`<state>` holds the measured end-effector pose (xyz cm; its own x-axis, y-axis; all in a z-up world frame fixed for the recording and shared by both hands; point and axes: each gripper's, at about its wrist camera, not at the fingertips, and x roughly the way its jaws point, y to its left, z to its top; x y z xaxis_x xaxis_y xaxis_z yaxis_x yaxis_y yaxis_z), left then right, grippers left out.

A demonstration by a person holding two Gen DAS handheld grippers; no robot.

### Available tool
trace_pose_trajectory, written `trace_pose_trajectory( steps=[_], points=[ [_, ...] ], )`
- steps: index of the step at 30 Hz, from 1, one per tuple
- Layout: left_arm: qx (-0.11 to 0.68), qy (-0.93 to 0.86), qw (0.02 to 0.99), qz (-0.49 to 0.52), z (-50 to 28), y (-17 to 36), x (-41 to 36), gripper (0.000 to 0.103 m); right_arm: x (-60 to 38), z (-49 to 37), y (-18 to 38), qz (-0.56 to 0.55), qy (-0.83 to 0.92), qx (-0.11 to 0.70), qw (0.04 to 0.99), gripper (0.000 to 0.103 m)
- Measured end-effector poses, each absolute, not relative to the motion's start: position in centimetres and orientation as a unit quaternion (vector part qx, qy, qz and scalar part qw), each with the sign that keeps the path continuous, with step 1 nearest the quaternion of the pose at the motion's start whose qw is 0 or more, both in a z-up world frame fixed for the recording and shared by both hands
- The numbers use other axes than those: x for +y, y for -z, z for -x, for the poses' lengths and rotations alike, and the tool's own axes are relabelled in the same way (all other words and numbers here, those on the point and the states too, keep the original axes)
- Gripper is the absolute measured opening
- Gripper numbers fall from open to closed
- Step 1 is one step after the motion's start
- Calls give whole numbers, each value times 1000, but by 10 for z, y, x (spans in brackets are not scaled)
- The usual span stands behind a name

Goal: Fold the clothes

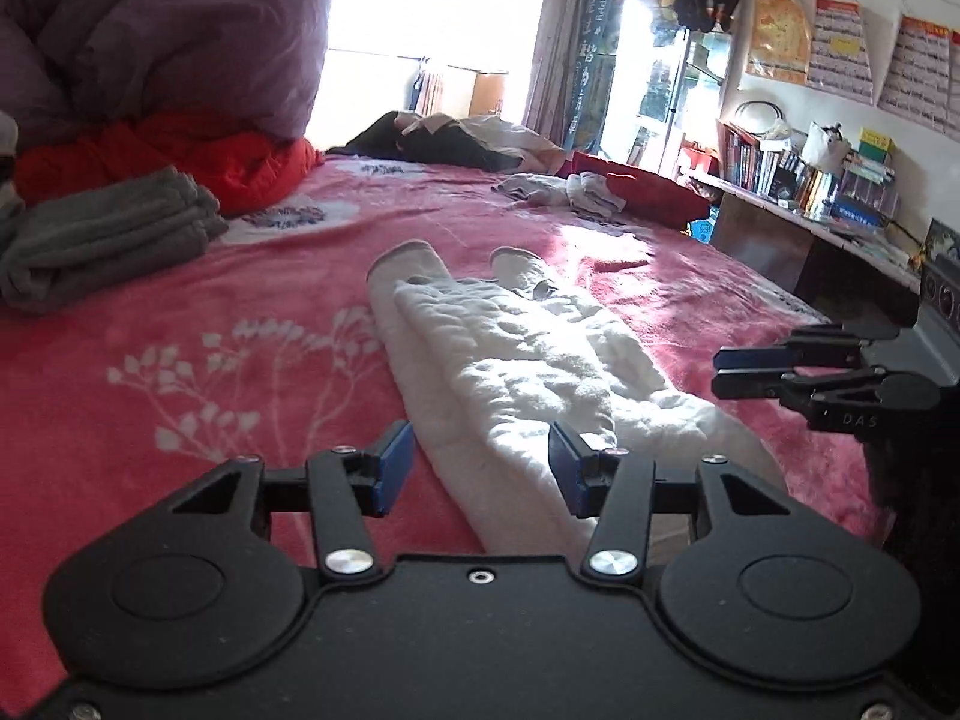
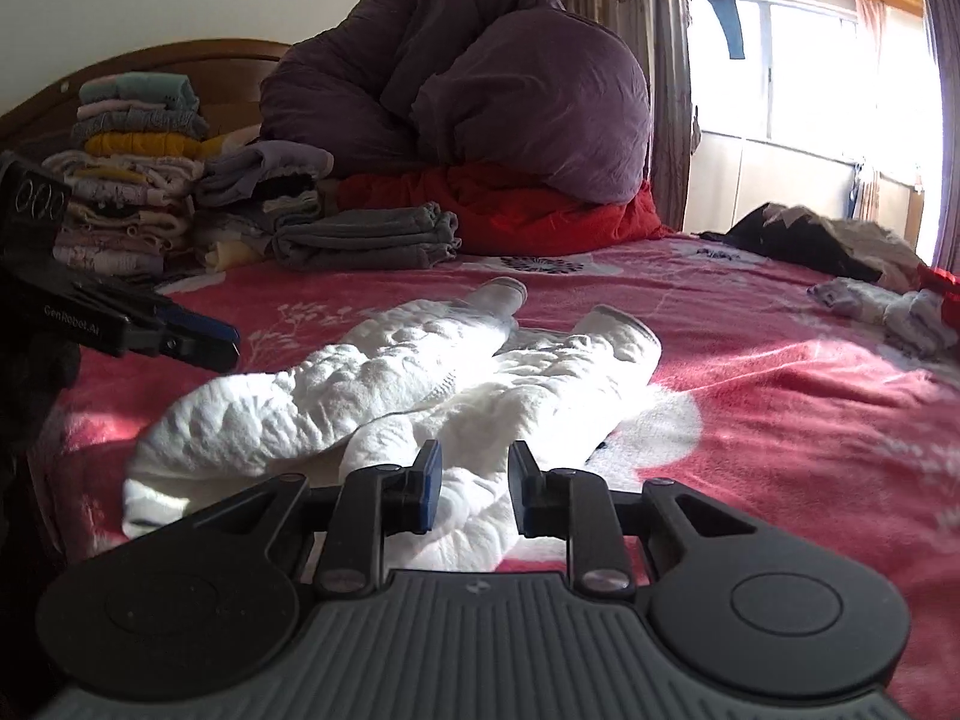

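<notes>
Left gripper (image 1: 481, 468): fingers (image 1: 393, 465) stand well apart. The white garment (image 1: 528, 372) passes between them, but neither pad presses on it; whether either pad brushes the cloth cannot be told. The near end of the garment is hidden behind the gripper body.

Right gripper (image 2: 474, 483): fingers (image 2: 429, 483) stand a narrow way apart, over the near part of the white garment (image 2: 390, 396). The pads show a clear gap with cloth behind it. Contact with the cloth cannot be confirmed; no fold is pinched. In the left view the right gripper (image 1: 729, 372) enters from the right edge, seen side-on, fingers nearly together, above the bed and clear of the garment.

Garment: lies on the pink blanket (image 1: 180, 372) of the bed, both legs running away from the grippers, cuffs at the far end. One leg partly overlaps the other. Sun glare washes out its middle in the right view.

Outward: a folded grey cloth (image 1: 108, 234) lies to the left, near a red quilt (image 1: 180, 150) with a purple quilt (image 1: 168, 30) piled on it. A stack of folded clothes (image 2: 132, 180) stands by the headboard. Unfolded clothes (image 1: 558, 189) lie at the far right of the bed. A dark heap (image 1: 420, 144) beyond is too dim to identify. The window is blown out by light.
</notes>
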<state>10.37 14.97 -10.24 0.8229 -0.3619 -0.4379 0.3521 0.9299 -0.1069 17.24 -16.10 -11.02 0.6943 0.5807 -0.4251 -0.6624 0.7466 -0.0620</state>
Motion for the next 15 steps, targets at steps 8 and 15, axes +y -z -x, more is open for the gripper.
trace_pose_trajectory(
  steps=[8,15],
  points=[
    [172,213,918,-286,-28,123,97,63,-155,-86,128,337,-337,163,864,57],
    [167,205,825,-499,-20,173,67,70,-132,-64,161,408,-322,167,838,59]
  ],
)
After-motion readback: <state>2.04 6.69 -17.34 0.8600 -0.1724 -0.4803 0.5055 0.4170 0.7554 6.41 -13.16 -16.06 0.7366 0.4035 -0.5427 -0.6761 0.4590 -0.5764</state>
